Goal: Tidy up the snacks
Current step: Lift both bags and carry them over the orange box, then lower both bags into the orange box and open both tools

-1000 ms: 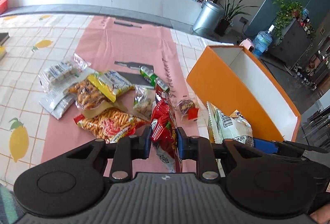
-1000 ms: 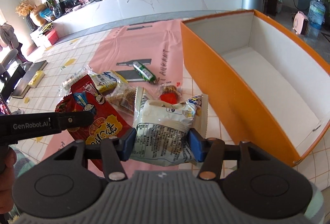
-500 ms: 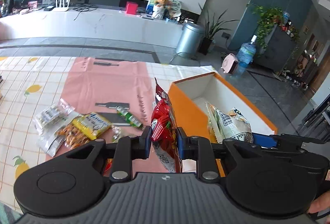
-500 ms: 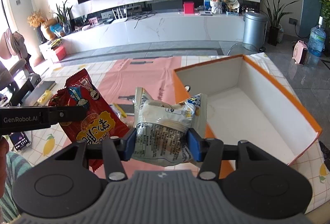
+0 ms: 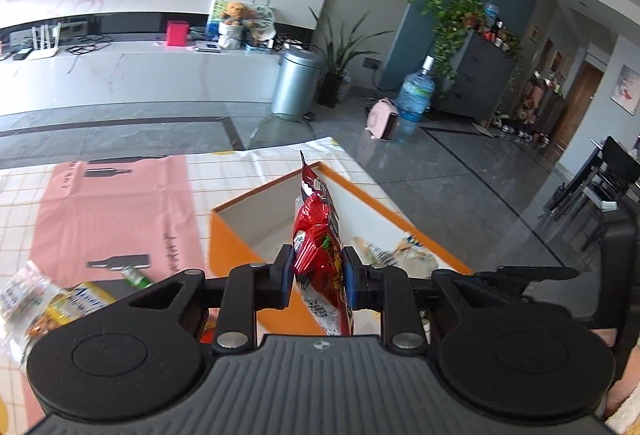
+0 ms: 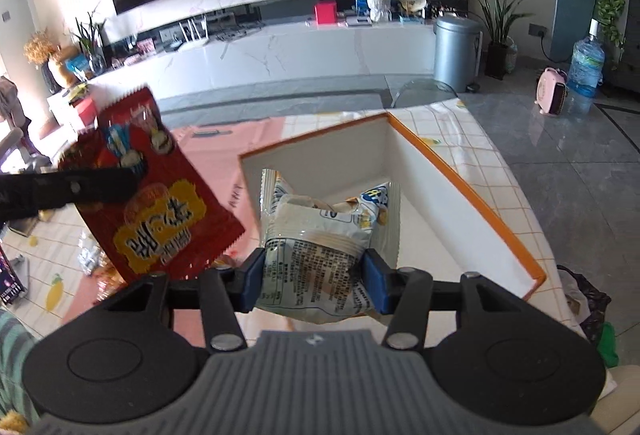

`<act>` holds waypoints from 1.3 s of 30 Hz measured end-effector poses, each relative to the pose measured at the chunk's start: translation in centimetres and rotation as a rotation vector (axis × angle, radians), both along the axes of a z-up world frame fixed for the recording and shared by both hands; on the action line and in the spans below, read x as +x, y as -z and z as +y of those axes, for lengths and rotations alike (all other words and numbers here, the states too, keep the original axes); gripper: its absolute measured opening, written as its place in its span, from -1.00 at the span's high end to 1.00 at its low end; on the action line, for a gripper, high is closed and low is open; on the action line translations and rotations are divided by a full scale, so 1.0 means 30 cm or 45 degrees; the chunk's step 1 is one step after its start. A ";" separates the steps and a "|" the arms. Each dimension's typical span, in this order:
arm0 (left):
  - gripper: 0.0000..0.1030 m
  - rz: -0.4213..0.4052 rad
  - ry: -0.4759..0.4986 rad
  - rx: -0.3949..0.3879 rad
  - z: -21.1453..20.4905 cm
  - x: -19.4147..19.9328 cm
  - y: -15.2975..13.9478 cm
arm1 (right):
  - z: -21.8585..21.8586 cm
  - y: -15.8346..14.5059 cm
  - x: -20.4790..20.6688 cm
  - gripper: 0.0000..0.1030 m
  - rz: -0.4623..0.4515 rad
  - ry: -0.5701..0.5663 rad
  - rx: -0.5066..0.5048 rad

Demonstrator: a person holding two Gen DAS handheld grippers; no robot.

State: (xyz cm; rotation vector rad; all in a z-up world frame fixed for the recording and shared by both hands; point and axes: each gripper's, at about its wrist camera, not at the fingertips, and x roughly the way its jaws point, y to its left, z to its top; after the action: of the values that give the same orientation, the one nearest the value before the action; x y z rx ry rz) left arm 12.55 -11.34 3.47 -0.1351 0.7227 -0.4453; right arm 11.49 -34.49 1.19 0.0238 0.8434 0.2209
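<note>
My left gripper (image 5: 316,275) is shut on a red snack bag (image 5: 318,239), held edge-on above the near wall of the orange box (image 5: 232,247). That red bag (image 6: 152,187) also shows in the right wrist view, up at the left. My right gripper (image 6: 314,279) is shut on a white snack bag (image 6: 320,235), held above the orange box (image 6: 472,191), whose white inside looks bare. The white bag (image 5: 400,255) shows over the box in the left wrist view.
Several loose snack packets (image 5: 60,303) lie on the pink mat (image 5: 112,211) at the left of the checked tablecloth. The table edge (image 6: 520,171) runs just right of the box. A dark bag (image 6: 588,307) sits below it on the floor.
Both grippers have risen and moved toward the box with their bags. The box now lies directly under both bags; the snack pile has dropped to the lower left.
</note>
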 end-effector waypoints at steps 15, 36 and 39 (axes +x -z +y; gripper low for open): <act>0.48 0.300 0.156 0.113 -0.248 0.242 0.249 | -0.082 0.264 0.252 0.04 0.361 -0.207 -0.263; 0.48 0.480 0.254 0.225 -0.352 0.271 0.367 | -0.071 0.388 0.330 0.02 0.558 -0.388 -0.415; 0.45 0.495 0.262 0.235 -0.355 0.268 0.358 | -0.076 0.388 0.337 0.02 0.566 -0.373 -0.410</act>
State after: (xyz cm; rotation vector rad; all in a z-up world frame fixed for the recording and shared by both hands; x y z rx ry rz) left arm 20.58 -21.99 -7.26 0.0293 1.1623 -0.5533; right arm 21.60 -36.77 -10.46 -0.3663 1.3188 0.3594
